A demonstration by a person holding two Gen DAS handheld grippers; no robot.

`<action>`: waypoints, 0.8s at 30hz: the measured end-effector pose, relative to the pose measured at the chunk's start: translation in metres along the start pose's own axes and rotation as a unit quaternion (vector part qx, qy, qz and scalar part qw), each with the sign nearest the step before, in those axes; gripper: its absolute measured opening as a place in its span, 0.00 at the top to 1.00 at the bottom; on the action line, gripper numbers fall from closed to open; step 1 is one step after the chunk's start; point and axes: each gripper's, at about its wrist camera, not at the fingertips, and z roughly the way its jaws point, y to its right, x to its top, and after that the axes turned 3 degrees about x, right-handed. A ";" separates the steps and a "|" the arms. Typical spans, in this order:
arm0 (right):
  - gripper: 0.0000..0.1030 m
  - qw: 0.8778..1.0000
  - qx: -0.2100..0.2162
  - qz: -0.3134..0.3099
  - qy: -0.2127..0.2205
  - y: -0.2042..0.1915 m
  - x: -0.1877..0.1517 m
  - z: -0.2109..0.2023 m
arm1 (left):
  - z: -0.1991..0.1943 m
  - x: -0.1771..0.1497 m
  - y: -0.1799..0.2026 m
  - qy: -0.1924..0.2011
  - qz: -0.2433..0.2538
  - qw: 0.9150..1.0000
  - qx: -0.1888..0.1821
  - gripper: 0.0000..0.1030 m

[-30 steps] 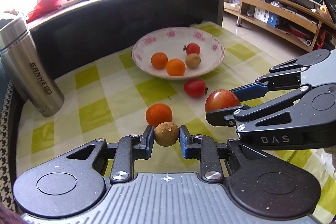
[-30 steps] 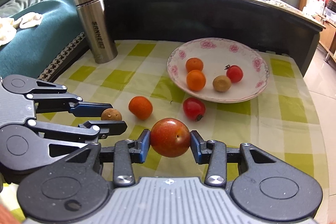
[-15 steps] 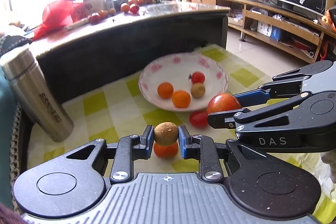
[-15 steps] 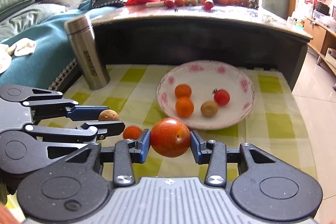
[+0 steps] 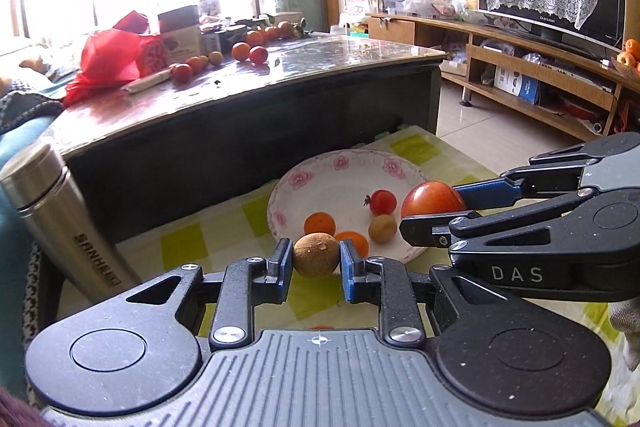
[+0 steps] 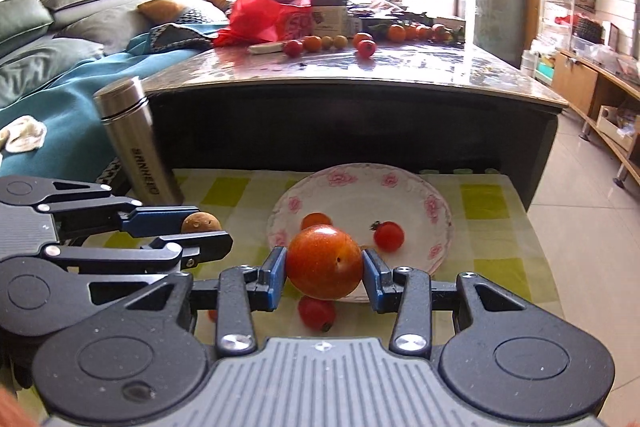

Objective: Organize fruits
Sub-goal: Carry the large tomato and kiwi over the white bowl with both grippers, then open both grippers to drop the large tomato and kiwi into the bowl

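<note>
The left gripper (image 5: 316,259) is clamping a small round brown fruit (image 5: 316,255) between its blue pads, the jaws closed down to the width of that fruit. Just to its right, the right gripper (image 6: 324,269) is pinching a larger red-orange fruit (image 6: 324,261) in the same way, its jaws standing a little wider. Both are hanging above the green-and-white checked cloth (image 6: 484,203), side by side and close together.

Ahead of both grippers a white plate with pink flowers (image 6: 434,205) is sitting on the cloth. It is holding an orange fruit (image 5: 319,223), a second orange fruit (image 5: 354,241) partly hidden behind the left gripper's right finger, a small brown fruit (image 5: 383,229) and a red cherry tomato (image 5: 383,202).

Below the right gripper, on the near side of the plate, a red tomato (image 6: 316,313) is lying on the cloth (a sliver of something red-orange is also showing under the left gripper's body, too hidden to identify).

Ahead and to the left of the left gripper a steel flask (image 5: 68,223) is standing upright. Beyond the plate the dark side of a coffee table (image 6: 360,123) is rising like a wall, with loose fruit and a red bag (image 6: 260,15) on its top.
</note>
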 end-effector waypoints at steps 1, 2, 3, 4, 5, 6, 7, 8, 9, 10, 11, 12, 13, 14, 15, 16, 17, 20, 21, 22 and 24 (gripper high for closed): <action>0.56 1.000 -0.003 0.005 -0.001 0.002 0.001 0.002 | 0.004 0.002 0.001 0.002 0.003 1.000 -0.001 0.70; 0.56 1.000 -0.005 0.011 -0.001 0.006 0.003 0.004 | 0.007 0.005 0.002 0.004 0.005 1.000 -0.001 0.70; 0.56 1.000 -0.007 0.017 -0.001 0.009 0.004 0.006 | 0.011 0.007 0.002 0.006 0.005 1.000 -0.003 0.70; 0.56 1.000 -0.009 0.021 -0.001 0.013 0.006 0.008 | 0.014 0.009 0.003 0.007 0.006 1.000 -0.004 0.70; 0.56 1.000 -0.011 0.024 0.000 0.016 0.007 0.010 | 0.018 0.011 0.002 0.008 0.006 1.000 -0.005 0.70; 0.56 1.000 -0.013 0.026 0.001 0.019 0.009 0.013 | 0.022 0.012 0.003 0.009 0.006 1.000 -0.006 0.70; 0.56 0.999 -0.017 0.027 0.002 0.022 0.010 0.016 | 0.027 0.014 0.003 0.009 0.006 1.000 -0.007 0.70; 0.56 0.999 -0.020 0.026 0.002 0.024 0.011 0.019 | 0.032 0.016 0.003 0.007 0.005 1.000 -0.008 0.70; 0.56 0.999 -0.023 0.026 0.003 0.027 0.013 0.023 | 0.037 0.018 0.003 0.007 0.006 1.000 -0.008 0.70; 0.56 0.999 -0.025 0.028 0.002 0.030 0.014 0.026 | 0.041 0.019 0.004 0.006 0.006 1.000 -0.008 0.70; 0.56 0.999 -0.027 0.030 0.001 0.033 0.015 0.030 | 0.045 0.021 0.005 0.005 0.008 1.000 -0.007 0.70; 0.56 0.999 -0.028 0.033 -0.001 0.036 0.016 0.035 | 0.051 0.023 0.005 0.005 0.010 1.000 -0.006 0.70; 0.56 0.999 -0.030 0.036 -0.003 0.039 0.017 0.039 | 0.055 0.024 0.006 0.003 0.011 1.000 -0.007 0.70; 0.56 0.999 -0.032 0.038 -0.004 0.042 0.018 0.043 | 0.059 0.024 0.006 0.002 0.010 1.000 -0.006 0.70; 0.56 0.999 -0.035 0.038 -0.006 0.044 0.019 0.047 | 0.064 0.025 0.007 0.000 0.011 1.000 -0.006 0.70; 0.56 0.999 -0.037 0.036 -0.007 0.047 0.020 0.051 | 0.068 0.025 0.006 -0.002 0.010 1.000 -0.005 0.70; 0.56 0.999 -0.041 0.034 -0.008 0.049 0.021 0.056 | 0.073 0.026 0.006 -0.006 0.008 1.000 -0.006 0.70; 0.56 0.998 -0.047 0.035 -0.011 0.054 0.024 0.068 | 0.086 0.029 0.003 -0.014 0.005 1.000 -0.006 0.70; 0.56 0.998 -0.048 0.034 -0.011 0.056 0.024 0.071 | 0.089 0.030 0.004 -0.015 0.008 1.000 -0.006 0.70; 0.56 0.998 -0.049 0.031 -0.011 0.057 0.025 0.074 | 0.092 0.031 0.003 -0.016 0.010 1.000 -0.005 0.70; 0.56 0.998 -0.051 0.030 -0.013 0.059 0.025 0.080 | 0.097 0.031 0.003 -0.020 0.014 1.000 -0.003 0.70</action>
